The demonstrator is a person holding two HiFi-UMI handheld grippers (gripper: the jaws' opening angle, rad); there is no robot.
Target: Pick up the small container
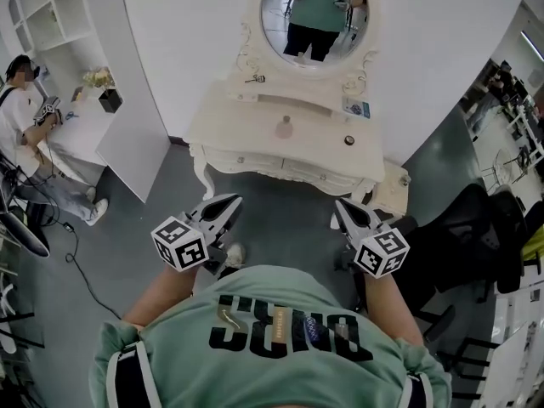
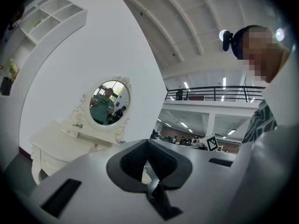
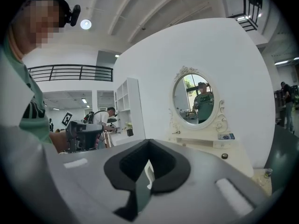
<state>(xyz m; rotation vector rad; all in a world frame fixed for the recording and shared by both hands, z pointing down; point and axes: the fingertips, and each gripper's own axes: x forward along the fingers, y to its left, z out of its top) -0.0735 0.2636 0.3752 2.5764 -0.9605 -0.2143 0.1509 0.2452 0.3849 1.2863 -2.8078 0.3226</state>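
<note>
**Approach stage: both tools shut, nothing lifted yet**

Room: open workspace with a grey floor and a curved white wall. A cream dressing table (image 1: pixel 246 134) stands against the wall under an oval mirror (image 1: pixel 314 11). White shelving (image 1: pixel 42 7) is at far left, with a seated person (image 1: pixel 21 117) beside it. A black office chair (image 1: pixel 476 219) is at near right.

Tabletop: two candidates for the small container. A pale bottle (image 1: pixel 283 127) stands near the middle. A small dark round jar (image 1: pixel 348 140) sits towards the right front edge, also visible in the right gripper view (image 3: pixel 224 156). I cannot settle which one is meant; the jar seems the likelier. A blue-and-white card or packet (image 1: pixel 357 107) lies on the raised ledge, far right. A small metal item (image 1: pixel 255 79) lies on the ledge, far left; it is too small to name.

Tools: the left gripper (image 1: pixel 234 201) and right gripper (image 1: pixel 338 204) are both held close to the body. They point roughly level at the table and are well short of its front edge. Each gripper's own view shows the jaws closed tip to tip with nothing between them: left (image 2: pixel 147 142), right (image 3: pixel 148 142).

Step, as I judge it: the approach, before any reach. Both candidates rest on the table untouched.

Next move calls for:
- closing the gap to the table front
- choosing one gripper; the right sits nearer the jar
- spreading its jaws before arrival
- lining them up either side of the container

The jar is low and near the edge, so a level, careful entry looks wise to avoid nudging it off.
</note>
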